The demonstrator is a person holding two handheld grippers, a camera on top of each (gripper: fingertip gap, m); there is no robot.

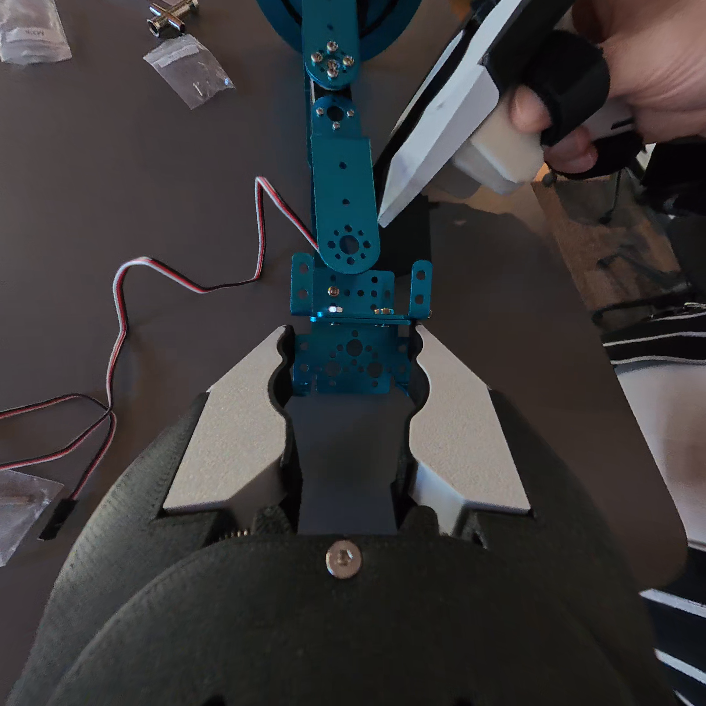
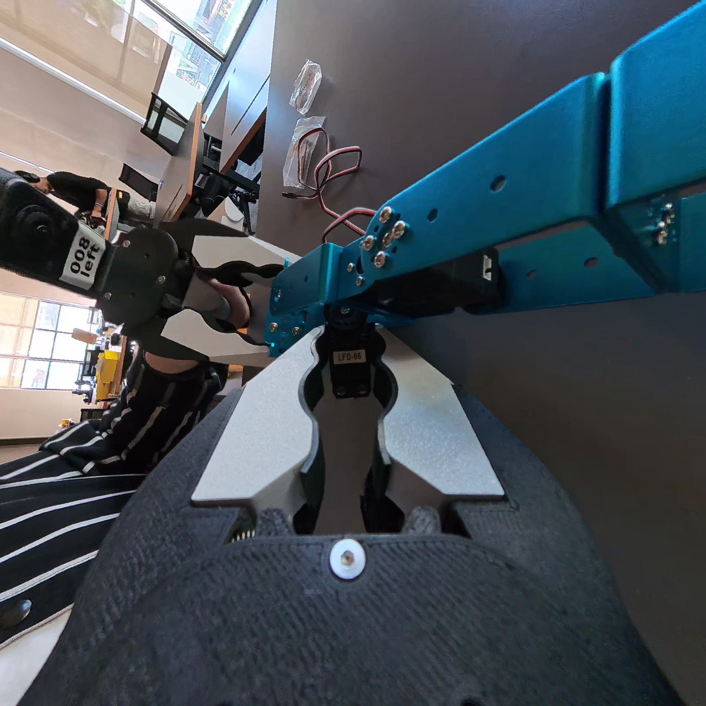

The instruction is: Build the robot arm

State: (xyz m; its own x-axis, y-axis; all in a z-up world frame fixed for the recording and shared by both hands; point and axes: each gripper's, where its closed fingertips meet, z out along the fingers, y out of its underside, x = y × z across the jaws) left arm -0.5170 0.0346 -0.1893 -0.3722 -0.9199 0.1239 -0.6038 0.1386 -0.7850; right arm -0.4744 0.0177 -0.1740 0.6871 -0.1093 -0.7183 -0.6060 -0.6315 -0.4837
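Note:
A blue metal robot-arm kit (image 1: 345, 198) lies on the dark table (image 1: 133, 191), with perforated links and screws. My left gripper (image 1: 352, 332) is shut on the blue end bracket (image 1: 353, 363), one finger on each side. It also shows in the right wrist view (image 2: 275, 305), at the same bracket. My right gripper (image 2: 349, 336) is shut on a small black servo (image 2: 349, 363) with a white label, held against the underside of the blue bracket (image 2: 305, 275). One of its white fingers (image 1: 431, 145) reaches in from the upper right in the left wrist view, held by a hand (image 1: 649, 76).
A red, white and black servo cable (image 1: 122, 305) snakes over the table on the left. Clear plastic bags (image 1: 191, 68) and a metal cross fitting (image 1: 168, 19) lie at the far left. The table edge (image 1: 573, 305) runs on the right. A person in striped clothing (image 2: 57, 496) sits close. About 6 cm separates my left fingertips from my right.

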